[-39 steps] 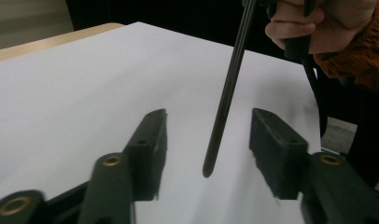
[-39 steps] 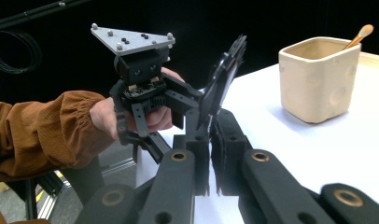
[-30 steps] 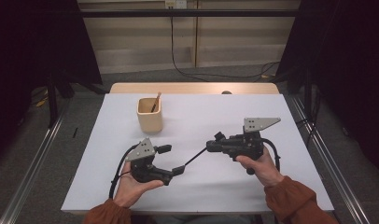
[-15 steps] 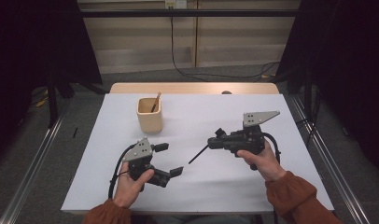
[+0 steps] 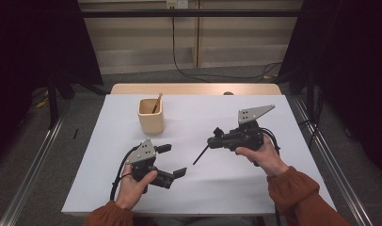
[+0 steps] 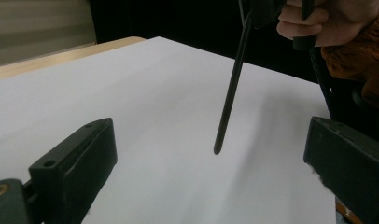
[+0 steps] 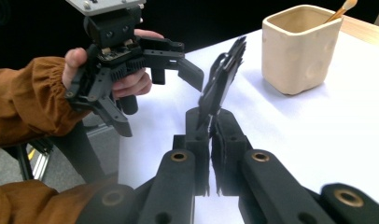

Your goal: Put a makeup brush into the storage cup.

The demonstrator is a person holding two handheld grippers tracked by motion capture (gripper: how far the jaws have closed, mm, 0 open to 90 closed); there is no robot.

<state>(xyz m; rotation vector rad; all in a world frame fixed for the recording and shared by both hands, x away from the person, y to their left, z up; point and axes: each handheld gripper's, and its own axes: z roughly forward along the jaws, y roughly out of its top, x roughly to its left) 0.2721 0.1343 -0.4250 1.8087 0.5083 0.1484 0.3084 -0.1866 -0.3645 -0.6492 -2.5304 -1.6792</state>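
White sheeting covers the table (image 5: pixel 255 188), and I count one cream cup (image 5: pixel 150 115) at its far left with a single wooden-handled stick (image 5: pixel 156 102) in it, well clear of both tools. Nearer me than the cup, my left gripper (image 5: pixel 171 160) hangs with jaws spread wide and nothing between them. To the cup's right, my right gripper (image 5: pixel 212 141) is clamped tight on one thin black rod (image 5: pixel 201 154), its tip slanting down just above the sheet.

high view: overhead, facing forward-down | gripper views: close, low | shared: white table (image 5: pixel 274 188)
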